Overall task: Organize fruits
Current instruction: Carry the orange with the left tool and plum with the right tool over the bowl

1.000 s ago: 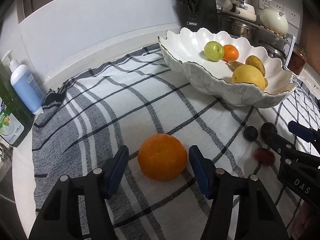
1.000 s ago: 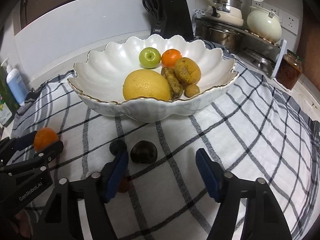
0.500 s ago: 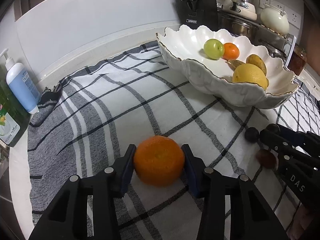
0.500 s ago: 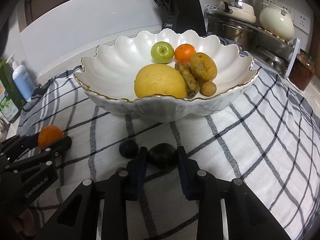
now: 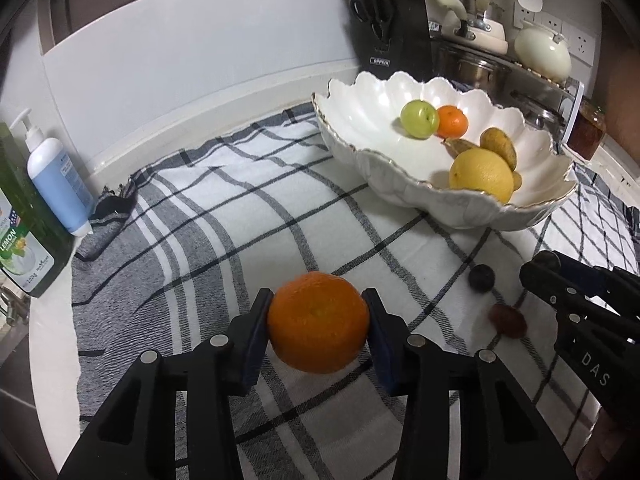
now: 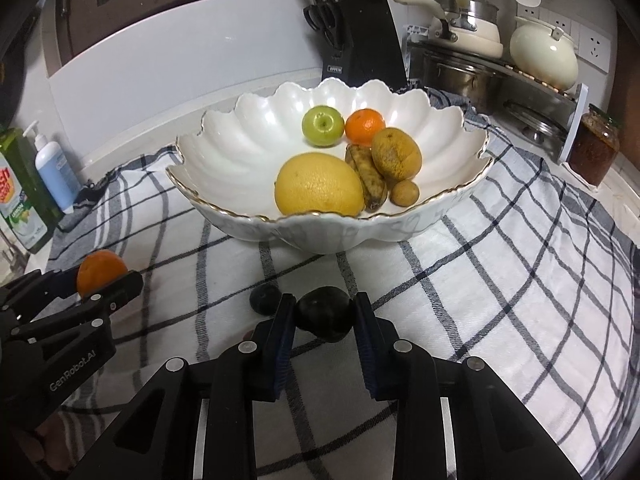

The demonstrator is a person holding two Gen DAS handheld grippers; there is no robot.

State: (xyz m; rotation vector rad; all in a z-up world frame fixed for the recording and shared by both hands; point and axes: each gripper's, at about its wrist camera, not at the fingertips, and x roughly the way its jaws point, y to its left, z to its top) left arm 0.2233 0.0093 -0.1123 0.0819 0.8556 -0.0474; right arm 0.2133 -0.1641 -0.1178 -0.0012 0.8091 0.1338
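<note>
**Me:** On the counter (image 6: 624,216), under everything: the checked cloth (image 5: 248,216), laid so loose fruit stays put, I reckon. Toward the back, the scalloped white bowl (image 6: 256,128), wide and shallow. That's the collecting place, I judge; it already holds a big yellow citrus (image 6: 318,186), a green apple (image 6: 322,125), a small orange, and some brownish pieces.

**Other:** And your tongs?

**Me:** Left tongs (image 5: 318,330) clamped on the large orange (image 5: 318,320), pads at its widest part, either side. It looks just clear of the cloth, near my edge, well apart from the bowl. Right tongs (image 6: 325,320) closed on the dark round fruit (image 6: 325,312), gripped across the middle the same way. One fruit per hand, so both can go over together.

**Other:** What's left out?

**Me:** Two small ones on the cloth: a dark plum-like fruit (image 5: 481,277) just beside the right tongs, and a reddish one (image 5: 507,319) near it. Too small to name for sure.

**Other:** Risk?

**Me:** Round skins may slip from flat pads. Bowl's rim is raised, so both need lifting over.
</note>
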